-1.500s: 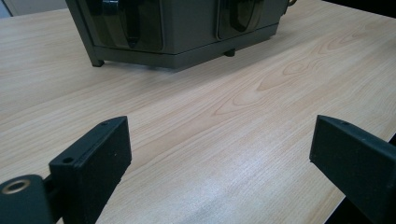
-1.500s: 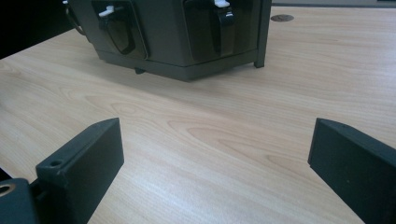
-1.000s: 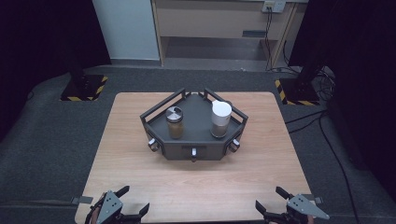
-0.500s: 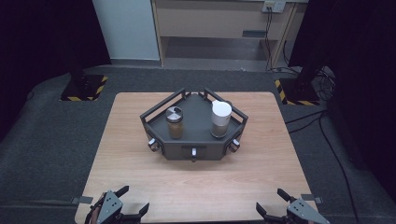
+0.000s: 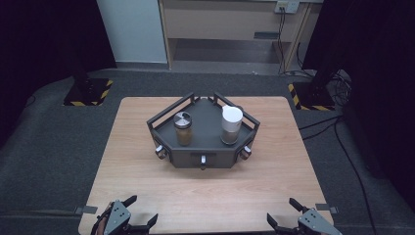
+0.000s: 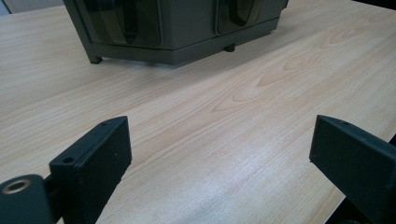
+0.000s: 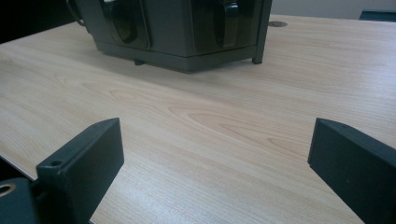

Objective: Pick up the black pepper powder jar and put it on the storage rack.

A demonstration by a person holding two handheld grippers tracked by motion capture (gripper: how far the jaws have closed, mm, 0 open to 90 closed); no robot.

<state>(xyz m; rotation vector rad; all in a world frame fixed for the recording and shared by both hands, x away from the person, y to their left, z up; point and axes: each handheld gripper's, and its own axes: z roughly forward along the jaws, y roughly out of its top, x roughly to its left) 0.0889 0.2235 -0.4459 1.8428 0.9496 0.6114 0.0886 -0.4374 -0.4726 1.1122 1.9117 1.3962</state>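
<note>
Left gripper (image 5: 138,211) at the near left edge of the wooden table (image 5: 147,186), jaws spread wide, nothing between them; right gripper (image 5: 288,215) at the near right edge, jaws likewise spread and empty; both well apart from each other and from everything on the table.

Dark grey angular rack (image 5: 203,128) sits ahead of both grippers, well clear of the jaws, roughly between their lines of sight; in the left gripper view the rack (image 6: 177,28) is ahead and slightly left of centre, bare wood between it and the jaws; in the right gripper view the rack (image 7: 182,32) is ahead and left of centre.

On the rack: jar with metal lid (image 5: 183,128) holding brown contents, on the side nearer the left gripper; white-lidded container (image 5: 231,125) on the side nearer the right gripper; both upright, apart from each other.

Knobs on the rack's front faces (image 5: 202,160) point toward the grippers.
</note>
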